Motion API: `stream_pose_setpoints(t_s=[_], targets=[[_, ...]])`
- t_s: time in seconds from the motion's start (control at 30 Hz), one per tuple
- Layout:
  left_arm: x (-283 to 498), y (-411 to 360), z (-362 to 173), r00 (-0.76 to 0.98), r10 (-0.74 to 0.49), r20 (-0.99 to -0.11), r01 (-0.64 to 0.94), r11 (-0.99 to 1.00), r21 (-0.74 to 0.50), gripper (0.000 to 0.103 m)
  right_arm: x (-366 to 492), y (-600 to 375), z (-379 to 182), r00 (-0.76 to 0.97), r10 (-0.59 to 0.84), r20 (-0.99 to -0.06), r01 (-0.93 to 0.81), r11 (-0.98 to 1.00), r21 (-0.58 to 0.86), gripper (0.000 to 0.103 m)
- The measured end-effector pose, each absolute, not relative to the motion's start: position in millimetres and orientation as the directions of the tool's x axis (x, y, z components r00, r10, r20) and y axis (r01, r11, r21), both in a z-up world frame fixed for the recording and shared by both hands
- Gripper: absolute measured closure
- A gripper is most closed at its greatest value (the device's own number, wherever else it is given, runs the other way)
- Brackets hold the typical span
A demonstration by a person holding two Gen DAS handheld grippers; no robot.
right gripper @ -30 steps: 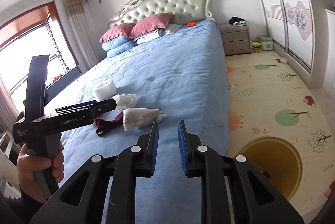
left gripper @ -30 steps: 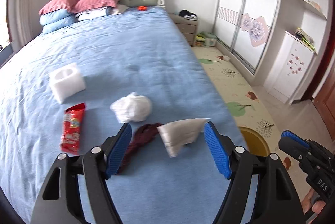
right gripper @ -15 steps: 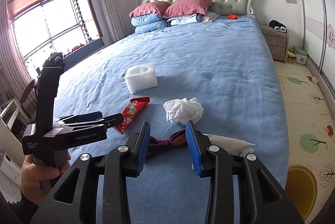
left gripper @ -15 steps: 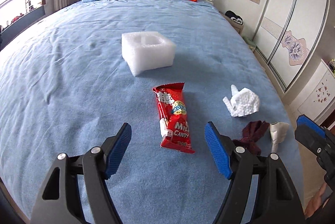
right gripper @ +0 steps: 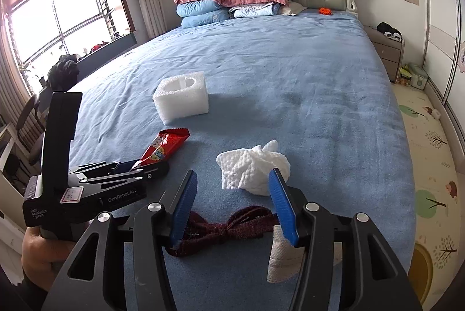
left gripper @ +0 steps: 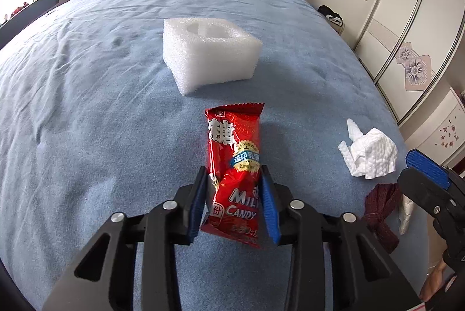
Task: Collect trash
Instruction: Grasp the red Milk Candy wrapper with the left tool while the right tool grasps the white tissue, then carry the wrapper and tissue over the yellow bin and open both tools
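The red foil milk-candy wrapper point(left gripper: 232, 174) lies on your blue bedspread point(left gripper: 87, 122), near the white foam block point(left gripper: 209, 49). Your left gripper point(left gripper: 234, 200) is closing, both pads pinching it. Your right gripper point(right gripper: 232, 205) is opening, empty, above the maroon cloth strip point(right gripper: 226, 226) and crumpled white tissue point(right gripper: 250, 168).

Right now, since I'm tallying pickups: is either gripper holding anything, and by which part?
The left gripper is closing on the red foil candy wrapper, pads at its lower-middle sides. The right gripper is opening, holding nothing.
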State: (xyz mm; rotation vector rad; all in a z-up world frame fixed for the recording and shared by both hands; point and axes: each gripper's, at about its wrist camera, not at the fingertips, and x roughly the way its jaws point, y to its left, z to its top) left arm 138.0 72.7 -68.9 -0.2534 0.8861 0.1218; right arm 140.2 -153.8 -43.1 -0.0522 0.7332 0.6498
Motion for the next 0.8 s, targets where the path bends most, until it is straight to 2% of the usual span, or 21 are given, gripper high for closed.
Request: stream_pose_setpoints(t_s=[0.13,0.27,0.3,0.33,0.37,0.43,0.8], targets=[[136,75,-67,0.639,-0.013,-0.769,-0.198,0.964,-0.18,0.069,152,-147,-49,0.558,0.498,-0.664,-0.553,0.82,0.151,0.043],[133,75,-65,0.648,-0.023,-0.761,-0.188,0.964,-0.19,0.069,167,-143,-56,0.546,0.461,-0.699,-0.526,0.839,0.143,0.042],[133,75,-64,0.65,-0.024,-0.76,-0.185,0.964,-0.189,0.069,172,-142,-59,0.532,0.456,-0.713,-0.524,0.839,0.146,0.046],[132,75,-63,0.651,-0.025,-0.759,-0.183,0.965,-0.189,0.069,175,-140,-63,0.518,0.455,-0.725,-0.525,0.838,0.15,0.065],[131,75,-62,0.651,-0.026,-0.759,-0.179,0.966,-0.187,0.069,176,-139,-66,0.506,0.453,-0.734,-0.526,0.836,0.154,0.074],[127,74,-59,0.656,-0.03,-0.754,-0.173,0.967,-0.189,0.069,173,-142,-66,0.516,0.461,-0.721,-0.523,0.837,0.161,0.081],[101,32,-10,0.721,-0.081,-0.688,-0.064,0.981,-0.182,0.069,116,-195,-18,0.593,0.603,-0.534,-0.56,0.785,0.265,0.083]])
